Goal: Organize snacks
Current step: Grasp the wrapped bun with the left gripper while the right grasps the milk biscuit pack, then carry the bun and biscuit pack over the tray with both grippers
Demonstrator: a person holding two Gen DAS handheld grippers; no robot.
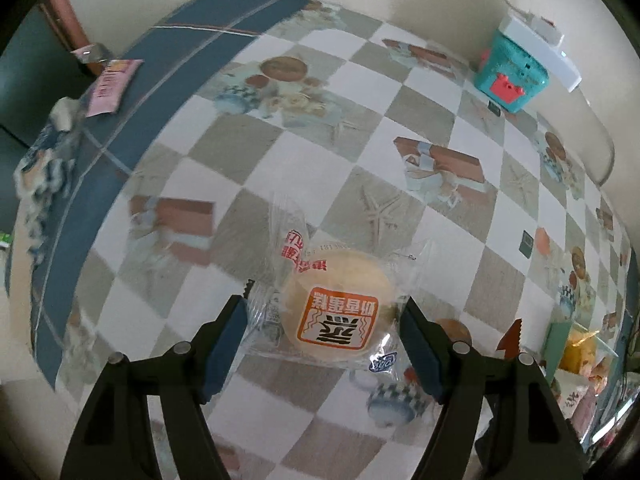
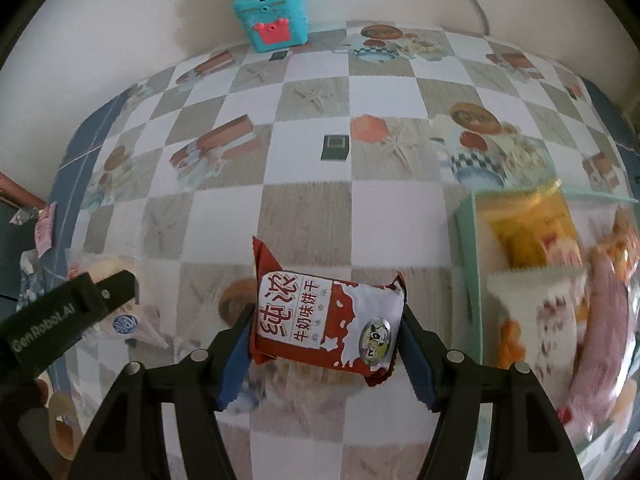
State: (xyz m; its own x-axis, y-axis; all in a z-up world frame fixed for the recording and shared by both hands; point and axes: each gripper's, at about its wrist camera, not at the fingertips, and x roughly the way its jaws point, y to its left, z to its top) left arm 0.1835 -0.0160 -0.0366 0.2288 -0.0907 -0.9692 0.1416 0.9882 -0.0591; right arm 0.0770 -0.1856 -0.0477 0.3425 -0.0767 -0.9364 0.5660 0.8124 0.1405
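Observation:
A round pale cake in a clear wrapper with an orange label sits between the blue pads of my left gripper, which is shut on it a little above the checked tablecloth. My right gripper is shut on a red and white biscuit packet, held across its width. In the right wrist view one finger of the left gripper shows at the left with the cake's wrapper beside it. A mint-walled clear box to the right holds several snack packets.
A teal toy box with a red crab stands at the back by the wall, with a white plug block and cable on top. A pink packet lies near the table's left edge. The same snack box shows at the lower right.

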